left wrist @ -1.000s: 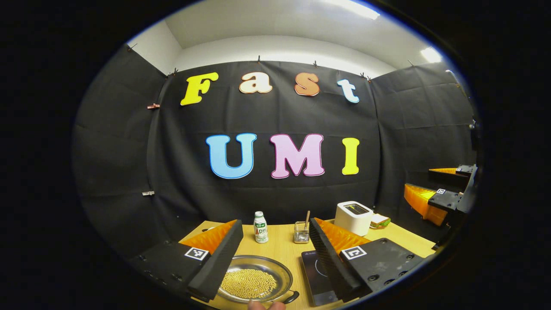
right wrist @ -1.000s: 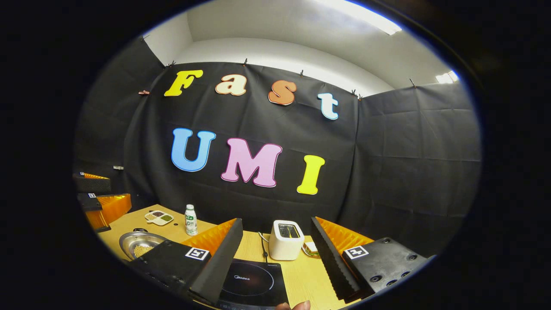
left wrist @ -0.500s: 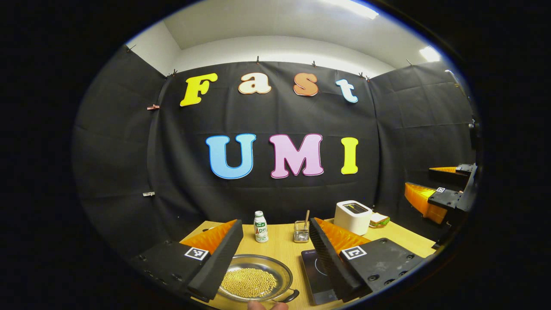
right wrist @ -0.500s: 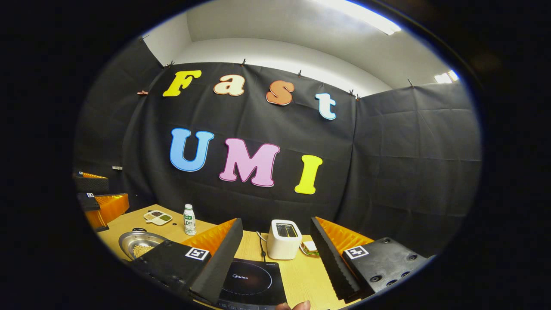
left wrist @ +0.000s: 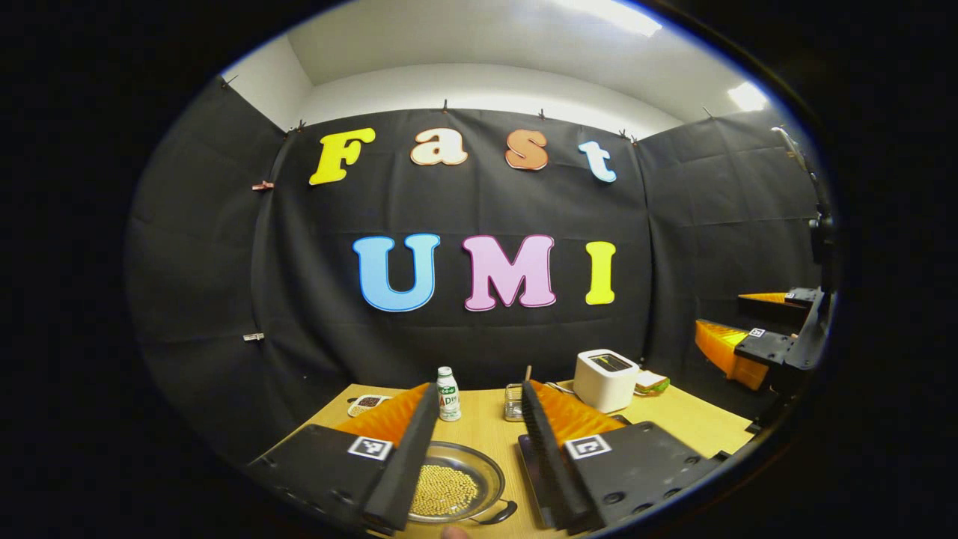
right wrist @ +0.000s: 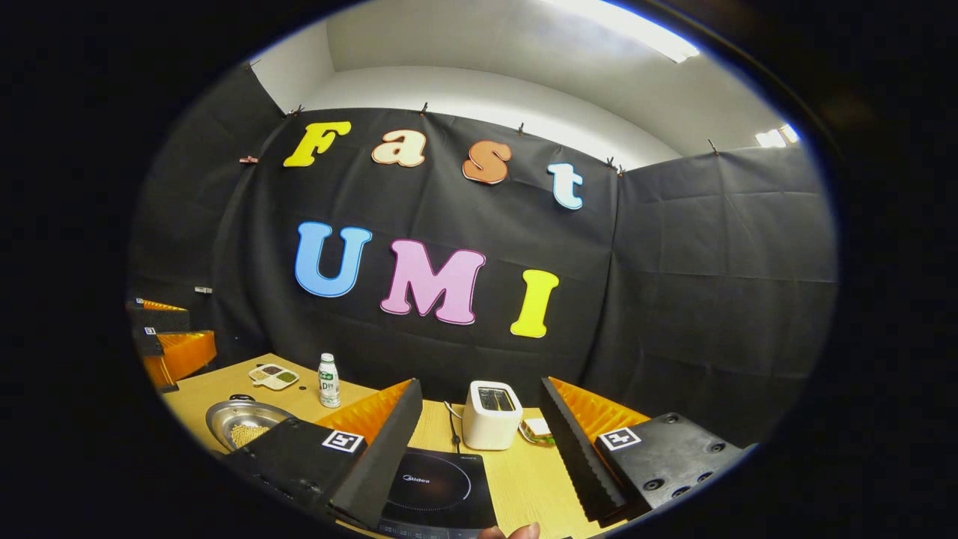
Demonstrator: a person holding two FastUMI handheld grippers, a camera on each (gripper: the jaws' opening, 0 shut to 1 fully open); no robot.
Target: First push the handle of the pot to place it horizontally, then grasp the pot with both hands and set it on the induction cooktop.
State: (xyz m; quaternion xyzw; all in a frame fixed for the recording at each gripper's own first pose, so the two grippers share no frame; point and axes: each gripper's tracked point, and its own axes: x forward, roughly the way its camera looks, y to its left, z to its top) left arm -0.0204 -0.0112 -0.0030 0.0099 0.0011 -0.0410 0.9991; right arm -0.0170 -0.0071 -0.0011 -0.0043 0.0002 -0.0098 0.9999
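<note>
- Here the left gripper (left wrist: 475, 442) hangs above the near tabletop (left wrist: 486, 427), its jaws spread with a gap between them and nothing held.
- Right under that gap sits the pot (left wrist: 456, 490), a shallow metal pan full of small yellowish beans, flat on the wood.
- Its dark handle (left wrist: 500, 513) pokes out at the pot's near right edge, just beside the gripper's right finger.
- Just right of the pot, the induction cooktop (left wrist: 528, 468) peeks out, mostly hidden behind that finger.
- Over to the right gripper (right wrist: 479, 434): jaws spread wide, empty, poised over the induction cooktop (right wrist: 438, 490).
- From there the pot (right wrist: 239, 423) lies well to the left, apart from the cooktop.
- Farther back on the tabletop: a small bottle (left wrist: 447, 394), a white toaster (left wrist: 605, 379), a wire holder (left wrist: 513, 401) and a small divided dish (right wrist: 274, 376).
- At the far right of the left gripper view, the other gripper (left wrist: 756, 344) floats above the tabletop's edge.
</note>
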